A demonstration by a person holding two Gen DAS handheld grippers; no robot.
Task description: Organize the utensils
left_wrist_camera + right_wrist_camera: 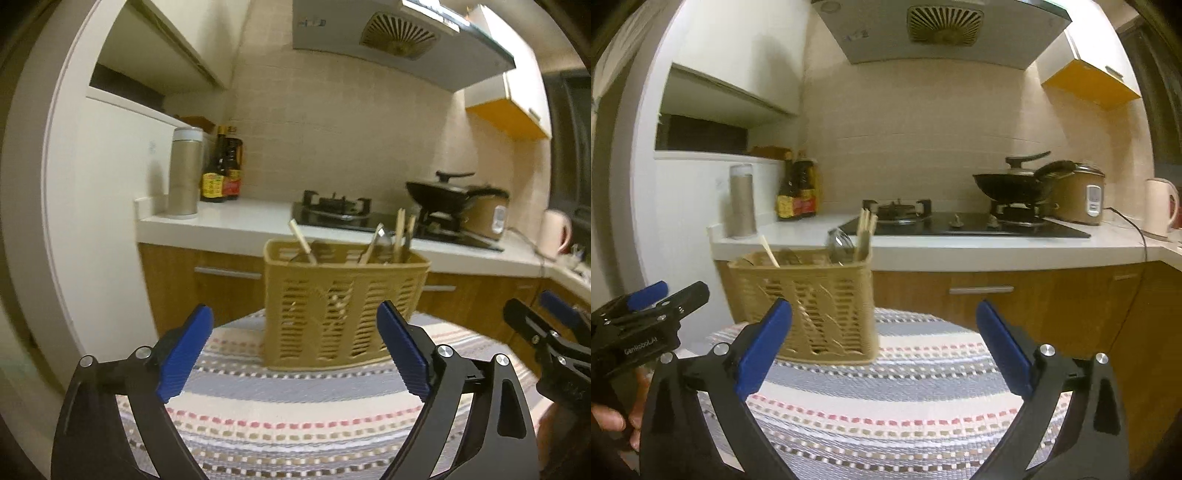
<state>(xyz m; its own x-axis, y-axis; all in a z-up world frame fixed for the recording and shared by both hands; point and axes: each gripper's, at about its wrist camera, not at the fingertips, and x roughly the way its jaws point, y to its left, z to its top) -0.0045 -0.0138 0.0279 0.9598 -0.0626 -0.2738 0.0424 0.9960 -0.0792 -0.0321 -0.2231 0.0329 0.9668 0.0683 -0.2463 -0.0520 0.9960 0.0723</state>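
Centrally, the tan slotted utensil basket [343,314] stands upright on the striped cloth [295,417] covering the tabletop, near the cloth's far edge. Wooden chopsticks [400,236] and a metal spoon [382,238] project from its right-hand compartments; a single wooden handle [303,242] leans out of the left side. How many compartments the basket has cannot be determined.

The left gripper [295,350] hovers above the cloth, directly in front of the basket. Its blue fingers [184,358] are spread wide and hold nothing. The right gripper [884,350] hovers to the basket's right, likewise spread wide and empty, with its blue fingers [1004,347] apart from the basket. In the right wrist view, a hand [617,421] grips the left gripper's handle.

Behind the tabletop runs a white kitchen counter [960,251]. It carries a gas hob [960,225], a black wok [1012,184], a rice cooker [1078,195], a kettle [1161,206], sauce bottles [798,192] and a metal canister [742,201]. A range hood [942,26] hangs above.
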